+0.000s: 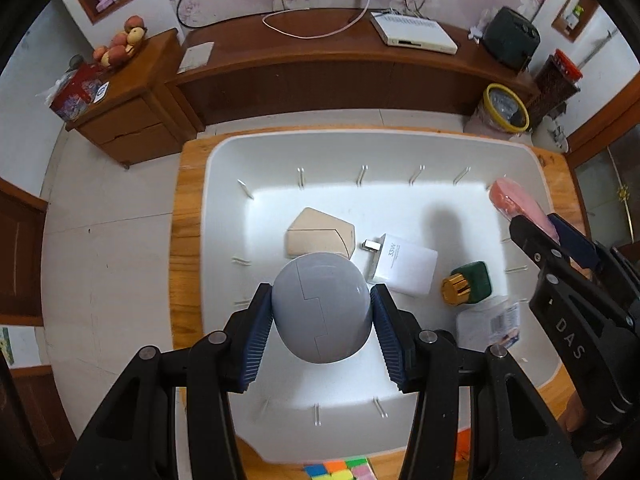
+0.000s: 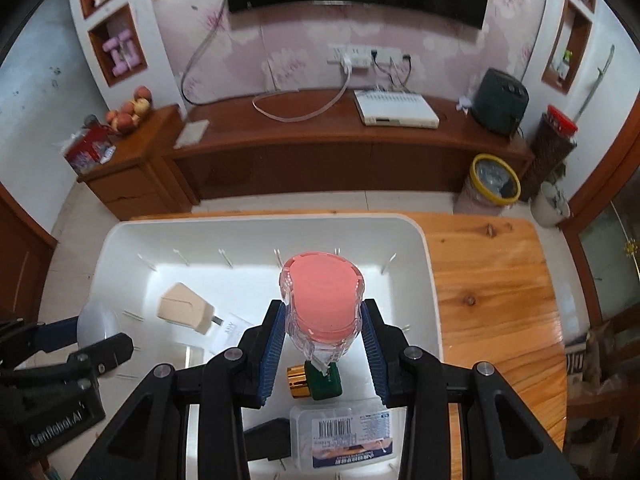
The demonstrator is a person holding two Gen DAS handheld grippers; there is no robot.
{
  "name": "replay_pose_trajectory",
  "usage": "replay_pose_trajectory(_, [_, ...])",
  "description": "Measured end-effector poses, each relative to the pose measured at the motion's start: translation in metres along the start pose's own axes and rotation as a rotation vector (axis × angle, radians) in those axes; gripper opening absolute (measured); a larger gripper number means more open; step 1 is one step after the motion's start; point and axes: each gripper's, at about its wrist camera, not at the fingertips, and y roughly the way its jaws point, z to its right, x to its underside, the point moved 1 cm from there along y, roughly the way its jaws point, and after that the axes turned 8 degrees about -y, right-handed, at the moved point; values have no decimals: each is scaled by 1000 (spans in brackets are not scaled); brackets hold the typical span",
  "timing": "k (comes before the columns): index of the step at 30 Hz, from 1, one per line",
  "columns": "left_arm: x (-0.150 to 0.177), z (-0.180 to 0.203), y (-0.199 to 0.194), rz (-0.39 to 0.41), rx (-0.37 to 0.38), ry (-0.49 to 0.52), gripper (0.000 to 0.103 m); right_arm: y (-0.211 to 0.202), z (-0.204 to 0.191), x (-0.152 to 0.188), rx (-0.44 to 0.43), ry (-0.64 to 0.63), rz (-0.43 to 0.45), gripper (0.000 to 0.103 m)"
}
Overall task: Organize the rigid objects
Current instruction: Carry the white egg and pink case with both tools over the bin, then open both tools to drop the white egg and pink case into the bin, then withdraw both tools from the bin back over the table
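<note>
Left gripper [image 1: 322, 318] points down over the large white plastic bin [image 1: 224, 152], blue ribbed pads [image 1: 256, 340] pressed on both sides of a smooth grey egg-shaped puzzle ball [image 1: 320, 308] with stepped seams; it is held above the bin floor, near-left part.

Right gripper [image 2: 322, 344] also angled down over the bin, jaws closed against a clear faceted plastic jar with a pink-orange round insert [image 2: 322, 300], held upright above the bin's right side. In the left wrist view the same jar shows at the right edge [image 1: 516, 202].

Bin sits on a light wooden table [image 2: 492, 288]. Inside, on the floor: a beige wooden angular block [image 1: 320, 236], just beside it a white rectangular charger with metal prongs [image 1: 404, 264], a dark green square bottle with a ribbed gold cap [image 1: 468, 284] lying on its side, and a clear rectangular plastic box with a barcode label [image 2: 344, 436] near the front wall. Thin white ribs line the bin's inner walls.

A multicoloured cube [image 1: 340, 470] lies on the table just outside the bin's near edge, partly cut off.
</note>
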Motion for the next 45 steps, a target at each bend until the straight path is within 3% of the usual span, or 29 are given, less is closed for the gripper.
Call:
replay_pose_trajectory(14, [8,5,36,-55,-32,43,53,50,-1,23,-48,52,-188,40])
replay_pose_trajectory(17, [10,6,37,-69,-27,41,53,48,1,25,-52,66,-195,58])
replay_pose_trajectory(18, [12,6,36,-74,-23,41,53,45,1,25,-47,66,-188,63])
replay_pose_trajectory(20, [14,7,33,-77,-16,35,54,37,-1,26,-47,57,-168,63])
replay_pose_trajectory(24, [19,10,19,-42,-24,35,70,22,-3,29,-56,36,-140,63])
replay_pose_trajectory(26, [22,12,12,-20,-33,40,72,12,-3,31,-47,22,-121,63])
replay_pose_trajectory(45, [66,27,-93,134,-47,49,72,-133,12,63,-75,-72,123,64])
